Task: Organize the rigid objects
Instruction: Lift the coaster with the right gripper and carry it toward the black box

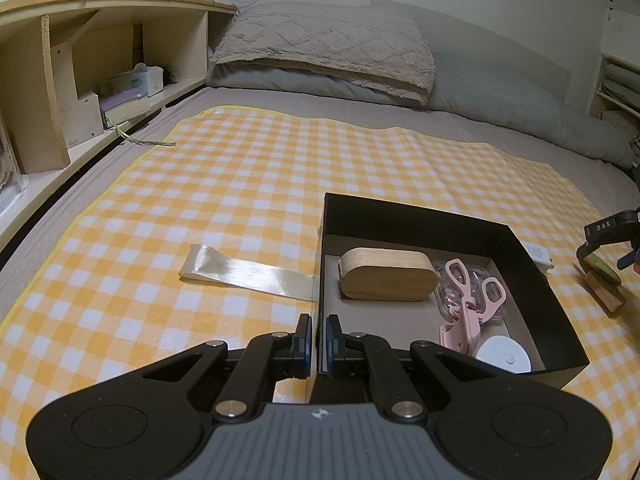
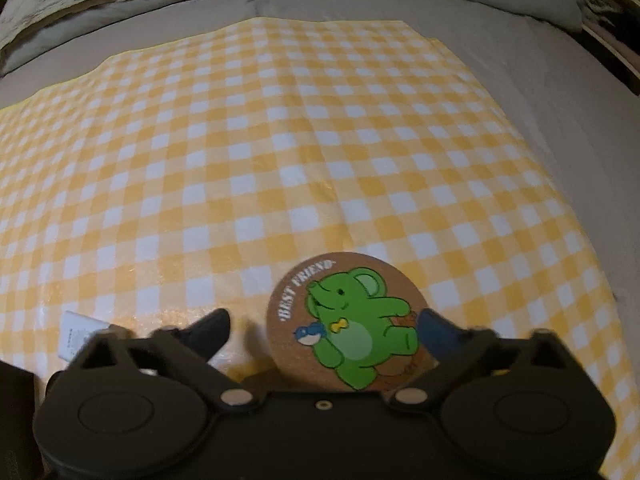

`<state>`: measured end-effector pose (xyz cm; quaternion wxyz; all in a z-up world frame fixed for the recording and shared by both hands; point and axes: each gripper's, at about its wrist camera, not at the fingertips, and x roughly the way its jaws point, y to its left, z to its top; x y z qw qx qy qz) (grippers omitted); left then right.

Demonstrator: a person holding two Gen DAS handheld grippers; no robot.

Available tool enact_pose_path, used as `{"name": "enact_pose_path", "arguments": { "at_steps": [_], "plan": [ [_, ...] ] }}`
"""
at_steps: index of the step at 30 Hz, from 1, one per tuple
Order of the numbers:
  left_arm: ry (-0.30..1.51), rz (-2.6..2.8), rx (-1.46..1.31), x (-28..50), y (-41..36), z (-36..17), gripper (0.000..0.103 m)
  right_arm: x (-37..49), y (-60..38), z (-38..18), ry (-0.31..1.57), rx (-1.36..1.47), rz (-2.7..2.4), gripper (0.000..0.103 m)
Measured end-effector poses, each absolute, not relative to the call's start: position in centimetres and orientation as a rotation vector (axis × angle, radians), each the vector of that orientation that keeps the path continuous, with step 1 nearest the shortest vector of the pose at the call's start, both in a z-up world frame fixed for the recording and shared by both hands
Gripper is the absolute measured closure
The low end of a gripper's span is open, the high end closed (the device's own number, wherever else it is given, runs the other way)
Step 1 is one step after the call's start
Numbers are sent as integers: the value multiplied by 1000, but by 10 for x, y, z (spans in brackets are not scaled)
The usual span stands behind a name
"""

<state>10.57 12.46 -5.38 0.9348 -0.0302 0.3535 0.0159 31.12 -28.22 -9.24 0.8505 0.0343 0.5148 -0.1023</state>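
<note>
Left gripper (image 1: 319, 334) clamps the black box (image 1: 532, 280) wall; right gripper (image 2: 324, 326) spread wide.
Cork coaster (image 2: 348, 320) between the fingers, open checkered cloth (image 2: 280, 140) toward 12 o'clock.

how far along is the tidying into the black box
Partly done. Already in the black box: a wooden case, pink scissors and a white round item. In hand: the left tool is clamped on the box's wall, while the right tool stands open around a cork coaster. Left: the coaster, a white adapter and a ribbon remain on the checked cloth.
</note>
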Motion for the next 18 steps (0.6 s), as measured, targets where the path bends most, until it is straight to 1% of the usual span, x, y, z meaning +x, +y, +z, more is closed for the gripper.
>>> {"name": "enact_pose_path", "arguments": {
  "at_steps": [5,11,14,15,18],
  "plan": [
    [722,31,-64,106,125,-54,96,310,-299,-100,1108,81,-255,0],
    [726,30,-64,107,126,-54,96,312,-315,-114,1167,182,-259,0],
    [727,30,-67,107,126,-54,96,310,-318,-114,1157,194,-251,0],
    [727,29,-68,107,126,-54,96,310,-318,-112,1146,188,-246,3],
    [727,29,-68,107,125,-54,96,307,-319,-109,1126,176,-229,3]
  ]
}}
